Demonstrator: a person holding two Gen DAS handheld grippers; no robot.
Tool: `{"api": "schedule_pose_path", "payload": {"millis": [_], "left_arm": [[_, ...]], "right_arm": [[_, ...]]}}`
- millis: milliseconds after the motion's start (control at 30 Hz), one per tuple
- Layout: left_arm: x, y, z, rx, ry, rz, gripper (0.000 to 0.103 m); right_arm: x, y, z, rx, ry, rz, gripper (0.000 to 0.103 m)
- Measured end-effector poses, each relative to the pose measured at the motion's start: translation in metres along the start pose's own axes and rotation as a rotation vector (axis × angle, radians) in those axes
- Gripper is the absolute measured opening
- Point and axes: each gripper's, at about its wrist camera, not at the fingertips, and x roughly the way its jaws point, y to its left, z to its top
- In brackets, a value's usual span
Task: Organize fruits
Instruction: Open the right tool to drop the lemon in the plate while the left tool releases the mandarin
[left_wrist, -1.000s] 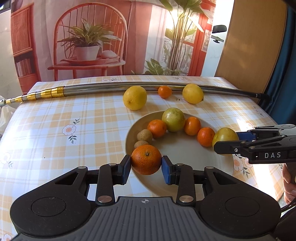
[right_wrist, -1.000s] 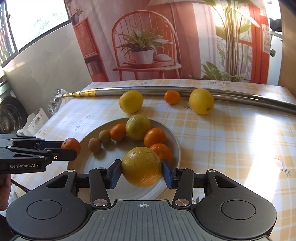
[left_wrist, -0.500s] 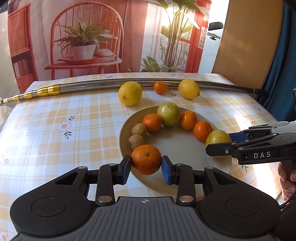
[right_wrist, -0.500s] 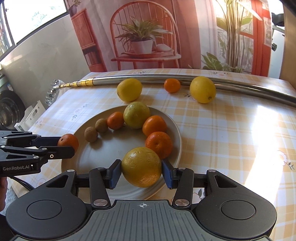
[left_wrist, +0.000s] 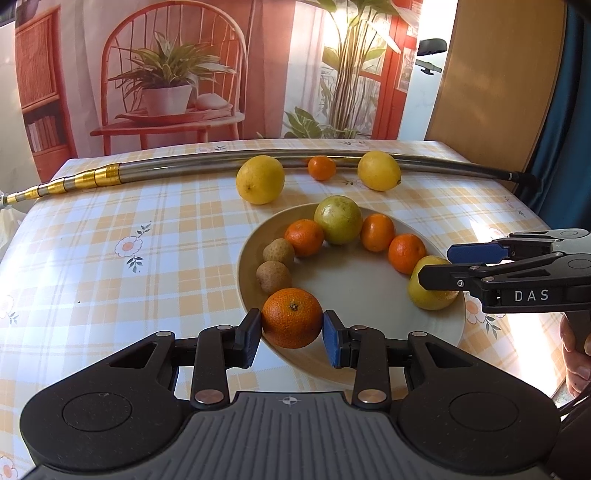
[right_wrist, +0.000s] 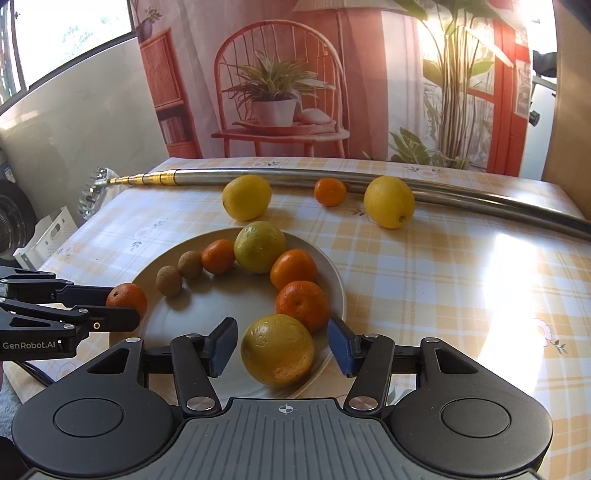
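Observation:
My left gripper (left_wrist: 291, 334) is shut on an orange mandarin (left_wrist: 291, 317) at the near left rim of the beige plate (left_wrist: 351, 291). My right gripper (right_wrist: 282, 347) is open around a yellow-orange citrus (right_wrist: 277, 349) that rests on the plate (right_wrist: 229, 306) near its right rim, with a gap at each pad. An arc of fruit lies on the plate: two small brown fruits (left_wrist: 275, 264), a mandarin (left_wrist: 304, 237), a green-yellow citrus (left_wrist: 338, 219) and two more mandarins (left_wrist: 391, 242). The left view shows the right gripper (left_wrist: 443, 266) beside the yellow-orange citrus (left_wrist: 428, 291).
Behind the plate, two lemons (left_wrist: 260, 179) (left_wrist: 378, 170) and a small mandarin (left_wrist: 321, 168) lie on the checked tablecloth against a long metal pole (left_wrist: 177, 170). A hand (left_wrist: 576, 343) holds the right gripper at the table's right edge. A printed backdrop stands behind the table.
The right gripper's jaws have opened and let go of the yellow-orange citrus on the plate. The left gripper has kept its hold on the mandarin, which sits slightly lower over the plate rim.

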Motion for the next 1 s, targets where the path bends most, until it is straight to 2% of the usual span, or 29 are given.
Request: {"api": "schedule_pose_path", "payload": {"millis": [100,167,500,800,1000], "left_arm": [[0.000,-0.002,0.000,0.010,-0.003,0.007,0.038],[0.000,-0.003,-0.001,0.012,-0.005,0.012,0.038],[0.002,-0.006,0.000,0.038,-0.007,0.043,0.038],[0.012,-0.020,0.003,0.165,-0.020,0.107,0.038],[0.015,-0.021,0.005,0.158,0.006,0.095,0.039]], "right_arm": [[0.001,-0.001,0.000,0.002,-0.002,-0.015,0.068],[0.004,-0.003,0.000,0.010,0.016,-0.021,0.072],[0.008,-0.014,-0.006,0.071,0.031,-0.023,0.076],[0.015,-0.018,-0.010,0.111,0.054,0.000,0.078],[0.014,-0.023,-0.010,0.136,0.044,-0.004,0.085]]}}
